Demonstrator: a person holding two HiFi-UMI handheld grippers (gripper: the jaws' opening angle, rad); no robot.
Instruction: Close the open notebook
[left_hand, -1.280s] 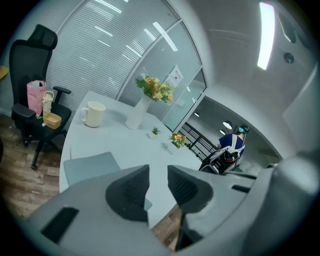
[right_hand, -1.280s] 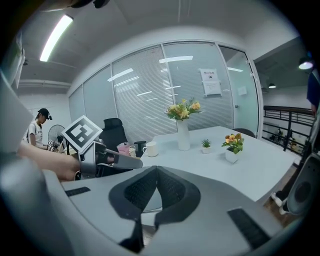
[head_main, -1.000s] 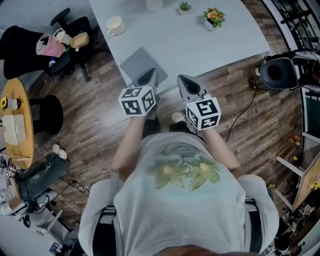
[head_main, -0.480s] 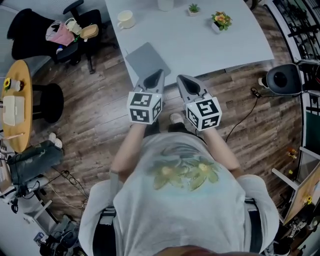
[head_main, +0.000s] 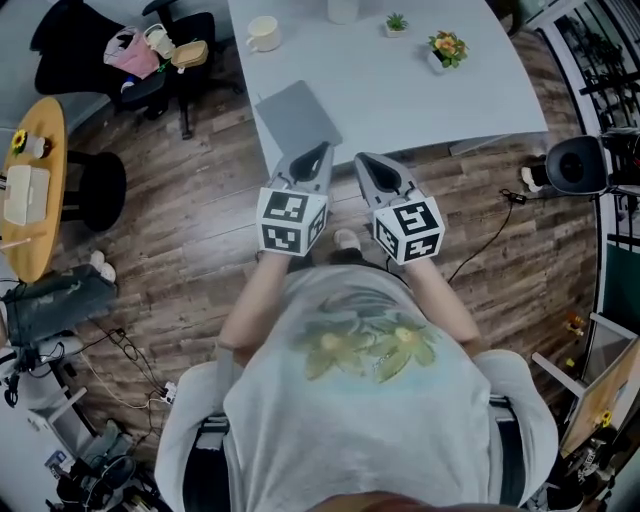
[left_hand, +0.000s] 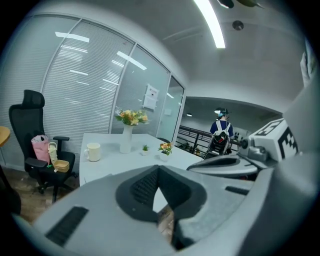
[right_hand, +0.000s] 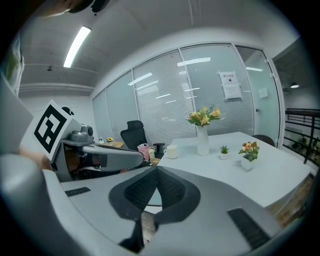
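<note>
The notebook lies flat on the white bench. Only its grey cover shows and no pages, so it looks closed and the task seems done. It sits at the bench's near left corner. One of its corners reaches the bench's left edge, though the head view does not show whether it overhangs.

Just short of the notebook, over the floor, the left gripper has its jaws pressed together with nothing between them. The right gripper, beside it, is likewise closed and empty. Neither touches the notebook.

The main risk, as I judge it, is a careless forward swing of either gripper. That could clip the notebook's near side and push it along the smooth top, and with so little bench to its left it could slide off. A knock could also lift the cover open again.

Beyond the notebook stand a mug, a small plant and a flower pot, all well apart from it. To its left stands an office chair on the wood-plank floor. The gripper views show glass walls with blinds behind the bench.
</note>
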